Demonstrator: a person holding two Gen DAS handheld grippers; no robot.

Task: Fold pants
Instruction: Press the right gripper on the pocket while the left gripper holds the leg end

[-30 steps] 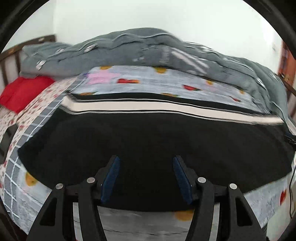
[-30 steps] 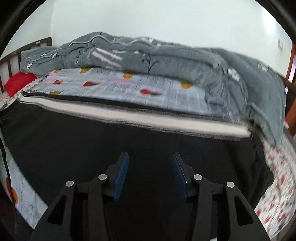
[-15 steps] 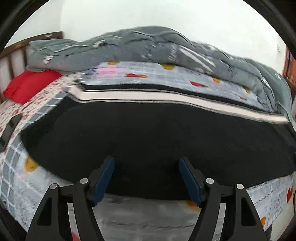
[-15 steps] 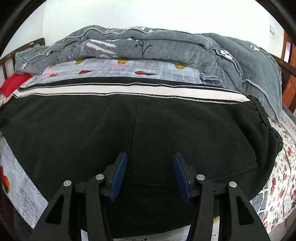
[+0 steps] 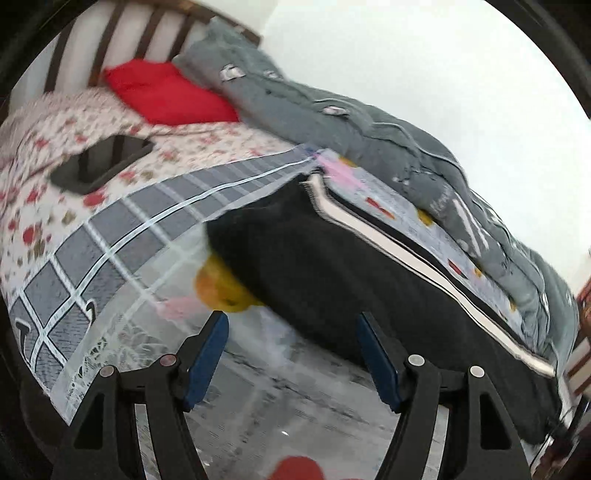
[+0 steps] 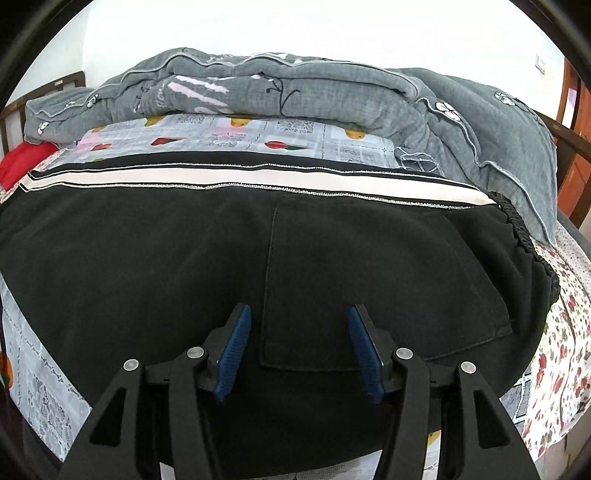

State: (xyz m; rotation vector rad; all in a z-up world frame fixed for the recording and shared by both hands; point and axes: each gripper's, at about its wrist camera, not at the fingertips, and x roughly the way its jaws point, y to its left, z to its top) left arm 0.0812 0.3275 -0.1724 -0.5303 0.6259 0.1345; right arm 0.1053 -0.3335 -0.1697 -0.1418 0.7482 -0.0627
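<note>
Black pants [image 6: 184, 258] with a white side stripe [image 6: 229, 179] lie flat across the bed, elastic waistband [image 6: 524, 236] at the right, a back pocket [image 6: 369, 280] facing up. My right gripper [image 6: 299, 350] is open and empty, hovering over the pocket's lower edge. In the left wrist view the pants [image 5: 332, 273] run from the centre to the lower right, the leg end near the middle. My left gripper [image 5: 291, 354] is open and empty, over the printed sheet just before the pants' near edge.
A bunched grey quilt [image 6: 295, 88] lies along the far side of the bed. A red pillow [image 5: 162, 92] sits by the wooden headboard [image 5: 110, 33]. A dark flat object [image 5: 99, 162] lies on the floral sheet [image 5: 44, 184]. White wall behind.
The left gripper has swung left and tilted, now looking at the leg end and the headboard, off the black cloth. The right gripper has barely moved, staying over the pocket.
</note>
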